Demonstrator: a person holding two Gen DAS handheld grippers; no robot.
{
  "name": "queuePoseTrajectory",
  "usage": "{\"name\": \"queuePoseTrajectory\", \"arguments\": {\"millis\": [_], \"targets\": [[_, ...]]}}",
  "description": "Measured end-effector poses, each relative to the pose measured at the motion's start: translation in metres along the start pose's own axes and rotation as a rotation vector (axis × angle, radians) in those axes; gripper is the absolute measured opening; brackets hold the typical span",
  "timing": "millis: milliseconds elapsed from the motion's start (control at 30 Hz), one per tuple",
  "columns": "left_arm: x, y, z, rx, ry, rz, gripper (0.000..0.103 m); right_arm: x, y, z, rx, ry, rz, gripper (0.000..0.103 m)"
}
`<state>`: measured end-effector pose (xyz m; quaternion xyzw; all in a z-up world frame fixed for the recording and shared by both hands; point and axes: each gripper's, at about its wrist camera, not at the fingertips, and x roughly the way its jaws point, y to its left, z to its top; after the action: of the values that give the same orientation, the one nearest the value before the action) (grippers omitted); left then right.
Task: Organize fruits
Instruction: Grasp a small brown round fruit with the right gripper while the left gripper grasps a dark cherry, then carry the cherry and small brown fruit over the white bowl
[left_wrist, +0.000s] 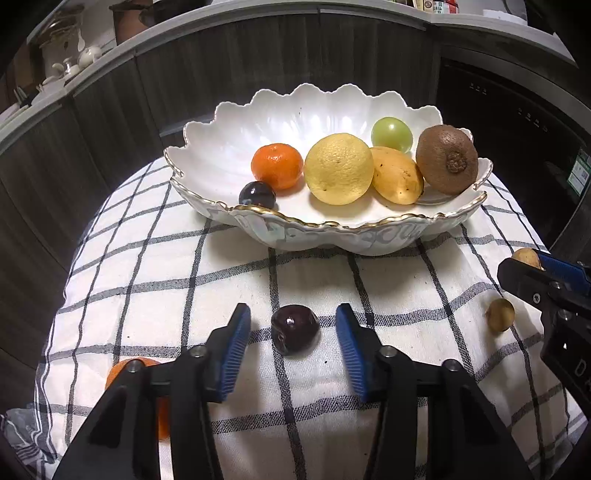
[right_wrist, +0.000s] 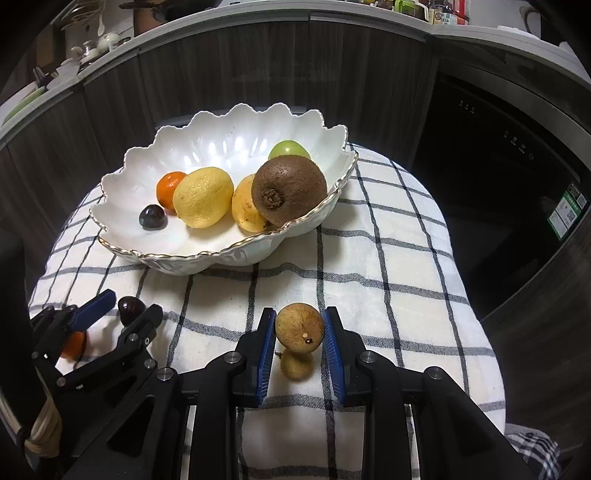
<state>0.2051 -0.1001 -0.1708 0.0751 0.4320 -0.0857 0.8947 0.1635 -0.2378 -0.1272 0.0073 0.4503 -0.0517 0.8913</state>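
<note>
A white scalloped bowl (left_wrist: 207, 147) (right_wrist: 122, 184) on the checked cloth holds a mandarin (left_wrist: 277, 166), a lemon (left_wrist: 338, 168), a yellow fruit (left_wrist: 397, 175), a green fruit (left_wrist: 391, 133), a kiwi (left_wrist: 446, 158) and a dark cherry (left_wrist: 257, 194). My left gripper (left_wrist: 293, 326) is open around a dark cherry (left_wrist: 294, 328) that lies on the cloth. My right gripper (right_wrist: 300, 328) is shut on a brown longan (right_wrist: 299, 329), held above a second longan (right_wrist: 296, 364) on the cloth.
An orange fruit (left_wrist: 122, 369) lies on the cloth at the near left, partly behind my left gripper. The checked cloth (left_wrist: 147, 280) covers a small round table. Dark cabinets and a black appliance (right_wrist: 498, 177) stand behind.
</note>
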Motion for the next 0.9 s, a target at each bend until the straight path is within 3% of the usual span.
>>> {"name": "queuePoseTrajectory", "arguments": {"millis": [233,367,900], "targets": [[0.005,0.004,-0.001,-0.026,0.020,-0.025,0.042,0.001,0.000,-0.001,0.005,0.010,0.006,0.027],[0.004,0.001,-0.001,-0.015,0.019,-0.033,0.027,0.001,-0.002,-0.001,0.014,0.010,0.004,0.027],[-0.029,0.012,0.005,-0.026,-0.030,-0.055,0.026,-0.021,0.001,0.006,0.011,-0.032,0.017,0.027]]}}
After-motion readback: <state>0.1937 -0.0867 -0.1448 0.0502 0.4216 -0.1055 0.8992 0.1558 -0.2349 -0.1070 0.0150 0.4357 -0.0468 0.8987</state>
